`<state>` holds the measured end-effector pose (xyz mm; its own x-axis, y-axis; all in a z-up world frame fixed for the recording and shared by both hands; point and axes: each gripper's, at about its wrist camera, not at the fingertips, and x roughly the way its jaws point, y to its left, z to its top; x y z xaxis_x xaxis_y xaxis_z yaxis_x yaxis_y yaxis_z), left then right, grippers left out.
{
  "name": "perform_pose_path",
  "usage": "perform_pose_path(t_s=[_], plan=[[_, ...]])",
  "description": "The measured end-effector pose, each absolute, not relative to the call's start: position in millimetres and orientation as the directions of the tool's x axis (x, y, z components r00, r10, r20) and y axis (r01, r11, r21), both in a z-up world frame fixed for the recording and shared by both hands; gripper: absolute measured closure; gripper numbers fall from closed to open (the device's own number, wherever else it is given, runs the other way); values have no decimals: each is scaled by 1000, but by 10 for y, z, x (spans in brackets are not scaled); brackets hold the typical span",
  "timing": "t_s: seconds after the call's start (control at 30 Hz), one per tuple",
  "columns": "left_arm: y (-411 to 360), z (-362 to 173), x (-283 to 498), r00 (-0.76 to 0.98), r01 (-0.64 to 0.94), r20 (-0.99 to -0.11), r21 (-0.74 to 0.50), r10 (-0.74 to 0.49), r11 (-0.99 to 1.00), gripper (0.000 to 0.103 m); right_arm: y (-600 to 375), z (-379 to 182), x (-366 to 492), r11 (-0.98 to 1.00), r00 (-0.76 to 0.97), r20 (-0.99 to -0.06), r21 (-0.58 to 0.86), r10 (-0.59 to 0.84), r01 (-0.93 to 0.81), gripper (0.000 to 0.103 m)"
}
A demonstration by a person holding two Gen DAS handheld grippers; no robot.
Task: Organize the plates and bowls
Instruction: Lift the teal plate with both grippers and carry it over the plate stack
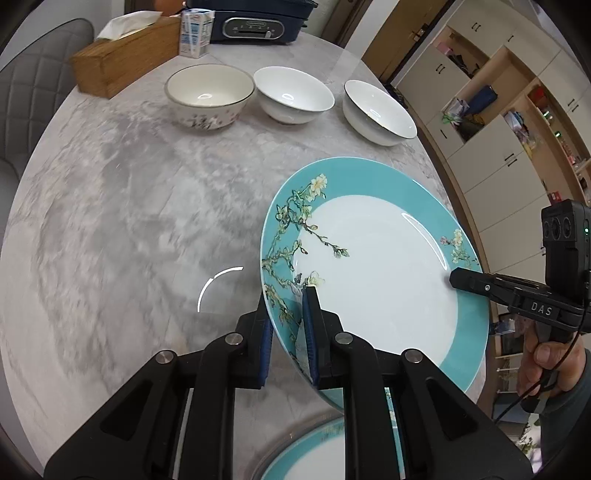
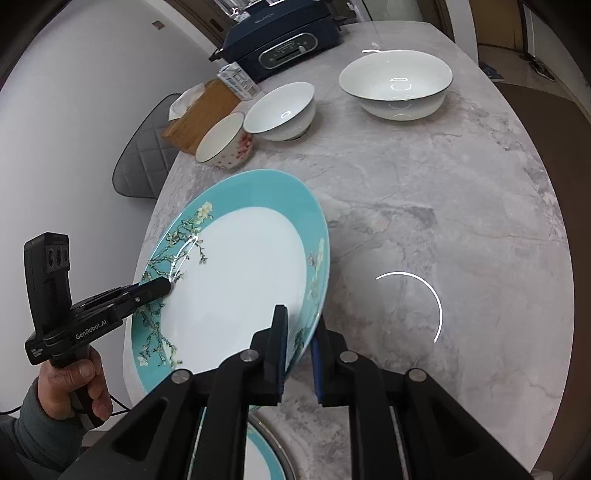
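Plate (image 1: 373,266) rim is clamped in both the left gripper (image 1: 288,332) and right gripper (image 2: 299,343) jaws.

Ahead of the left tongs (image 1: 287,328) and to their left the marble desk (image 1: 122,229) lies bare, wide room to pass. Farther ahead a row of three bowls bars the way: floral bowl (image 1: 209,96), white bowl (image 1: 293,95), dark-rimmed bowl (image 1: 378,112). Behind these stand a tissue box (image 1: 125,61) and carton (image 1: 195,33). Directly beneath the tongs lies a second teal plate (image 1: 317,454). Right of the right tongs (image 2: 298,341) the desk is bare.
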<state>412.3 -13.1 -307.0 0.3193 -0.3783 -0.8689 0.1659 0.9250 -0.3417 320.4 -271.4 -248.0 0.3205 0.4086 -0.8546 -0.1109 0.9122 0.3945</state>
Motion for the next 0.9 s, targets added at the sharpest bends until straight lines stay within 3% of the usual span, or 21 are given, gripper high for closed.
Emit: perform_pose_path(t_s=[0.5,0.9], plan=[[231,-2886,2813,342,91,-866,-356,-365,930,90,-2338,-2535,2199,893,259,-858,400,443,-204,87],[198,-3167,2051,296,57,-893,-339,-340,939,89,-2224,-2737,1540,903,229,-885,348,405,-251,88]])
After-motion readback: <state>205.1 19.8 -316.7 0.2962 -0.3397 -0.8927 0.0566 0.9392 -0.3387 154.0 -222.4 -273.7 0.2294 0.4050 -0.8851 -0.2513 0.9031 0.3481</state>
